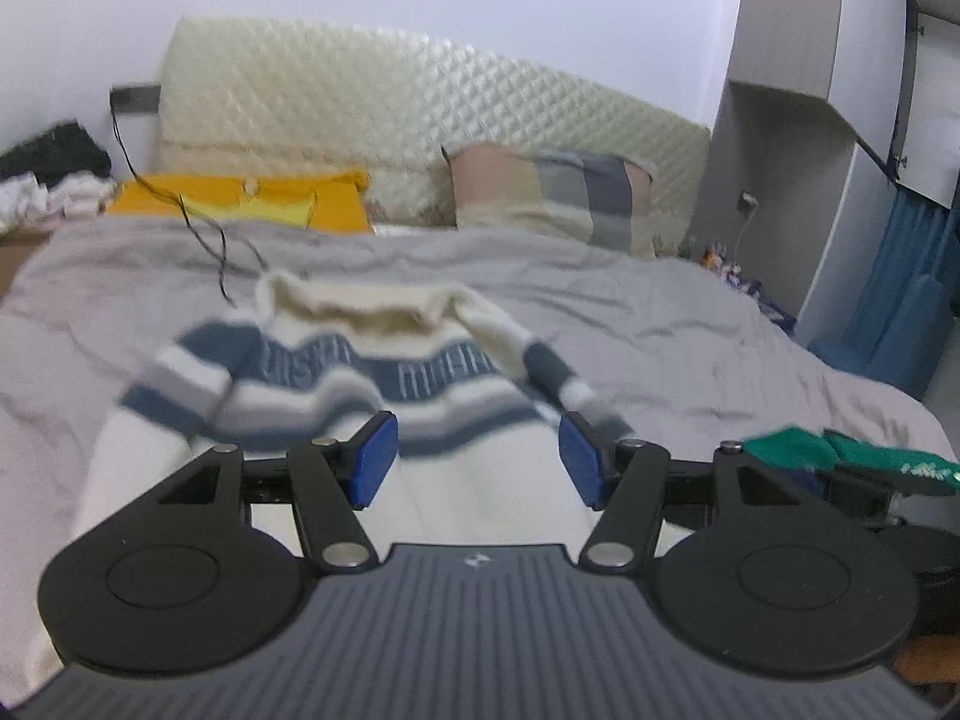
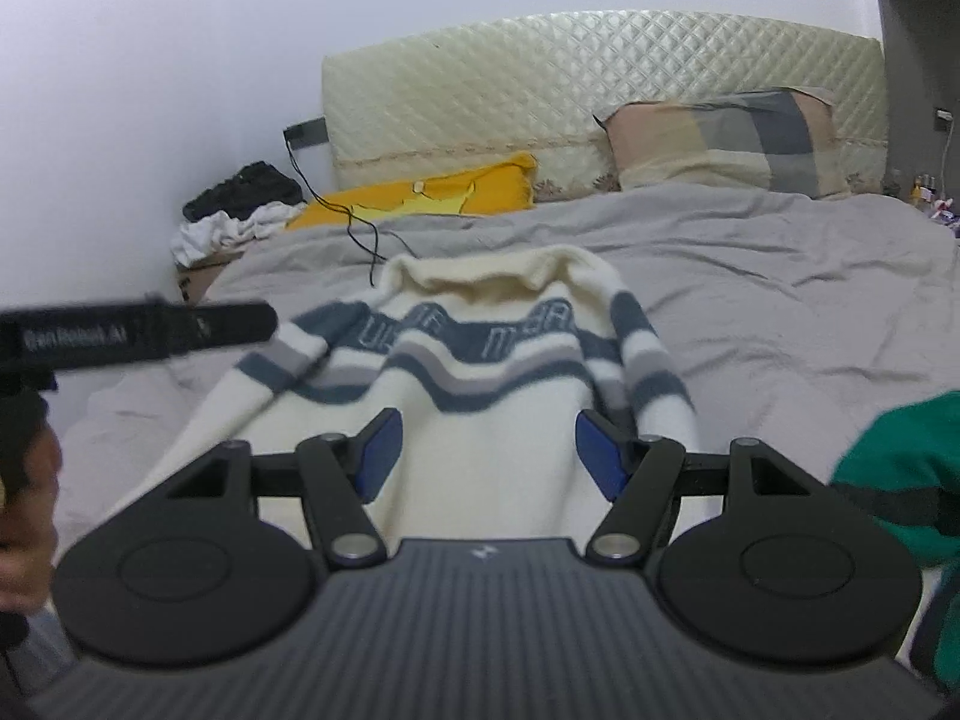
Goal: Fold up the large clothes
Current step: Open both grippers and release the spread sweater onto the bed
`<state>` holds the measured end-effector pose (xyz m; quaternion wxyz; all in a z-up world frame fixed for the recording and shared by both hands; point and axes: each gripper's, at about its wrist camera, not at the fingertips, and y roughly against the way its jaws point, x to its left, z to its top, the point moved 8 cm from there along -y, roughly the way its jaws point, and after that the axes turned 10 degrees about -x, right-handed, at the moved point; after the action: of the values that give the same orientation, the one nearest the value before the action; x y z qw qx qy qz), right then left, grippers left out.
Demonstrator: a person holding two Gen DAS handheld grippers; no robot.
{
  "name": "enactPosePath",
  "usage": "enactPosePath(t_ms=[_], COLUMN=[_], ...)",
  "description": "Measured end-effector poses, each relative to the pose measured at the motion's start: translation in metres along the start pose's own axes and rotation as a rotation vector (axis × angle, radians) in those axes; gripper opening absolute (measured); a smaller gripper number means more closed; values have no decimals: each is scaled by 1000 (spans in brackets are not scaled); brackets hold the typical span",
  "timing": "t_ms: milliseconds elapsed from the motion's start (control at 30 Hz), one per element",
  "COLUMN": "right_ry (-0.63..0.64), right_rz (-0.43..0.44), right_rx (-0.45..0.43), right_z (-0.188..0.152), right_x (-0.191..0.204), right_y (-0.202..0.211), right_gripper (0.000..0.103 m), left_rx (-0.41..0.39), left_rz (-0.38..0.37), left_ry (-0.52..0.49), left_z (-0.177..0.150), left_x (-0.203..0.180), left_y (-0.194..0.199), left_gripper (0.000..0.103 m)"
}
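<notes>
On grey bed (image 2: 780, 300): striped sweater (image 2: 480, 420) spread flat, sleeves folded inward.

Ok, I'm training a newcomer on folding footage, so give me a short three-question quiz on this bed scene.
1. True or false: the sweater lies with its collar toward the headboard.
2. Which pillow sits nearer the black cable: A yellow, B checked?
3. Fill in: both the left hand-held gripper and the right hand-held gripper are ____ and hold nothing.

Key: 1 true; 2 A; 3 open.
</notes>
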<state>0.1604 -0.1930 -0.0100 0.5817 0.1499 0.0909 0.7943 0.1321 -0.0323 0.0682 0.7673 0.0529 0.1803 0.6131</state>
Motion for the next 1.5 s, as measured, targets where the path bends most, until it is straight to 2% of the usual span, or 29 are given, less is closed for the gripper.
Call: enactPosePath(t_ms=[167, 233, 400, 533, 600, 633, 667, 833, 933, 1000, 1100, 1133, 1167, 1267, 1300, 1400, 1500], right_ry=[-37, -68, -160, -209, -265, -292, -324, -463, -535, -584, -691, -715, -720, -705, -711, -666, -661], right_rz=[-29, -37, -97, -148, -170, -179, -187, -204, -247, -231, -180, -161, -144, -86, -67, -86, -137], right_rx=[28, 19, 51, 77, 85, 85, 83, 88, 125, 166, 253, 273, 290, 308, 301, 303, 339], right_z=[-12, -15, -34, -39, -42, -44, -45, -51, -63, -73, -97, -102, -106, -107, -106, -107, -116], right_x=[-15, -24, -53, -73, -85, -90, -96, -121, -135, -139, -136, -134, -130, -116, -112, -109, -115], right_y=[-3, -7, -14, -22, -26, -27, -28, -35, -42, -50, -64, -68, -71, -78, -78, -76, -75], right_gripper=[67, 70, 71, 71, 85, 98, 103, 103, 103, 103, 99, 93, 81, 66, 64, 57, 44], left_rx=[48, 57, 44, 100, 132, 142, 150, 187, 203, 223, 249, 254, 257, 254, 253, 249, 241], left_rz=[-2, 2, 13, 5, 12, 18, 26, 61, 85, 84, 83, 83, 86, 97, 100, 108, 114], left_ry=[7, 0, 18, 66, 94, 100, 103, 139, 177, 205, 227, 224, 218, 186, 178, 169, 181], left_z=[-30, -39, -47, -60, -69, -73, -76, -90, -96, -100, -107, -108, -110, -112, -112, -114, -115], left_x=[-4, -1, 9, 22, 28, 32, 35, 51, 59, 65, 68, 68, 67, 64, 63, 61, 62], left_y=[-15, -24, -33, -51, -59, -63, -66, -80, -87, -93, -99, -101, -102, -105, -105, -104, -102], left_gripper=[65, 65, 65, 65, 65, 65, 65, 65, 65, 65, 65, 65, 65, 65, 65, 65, 65])
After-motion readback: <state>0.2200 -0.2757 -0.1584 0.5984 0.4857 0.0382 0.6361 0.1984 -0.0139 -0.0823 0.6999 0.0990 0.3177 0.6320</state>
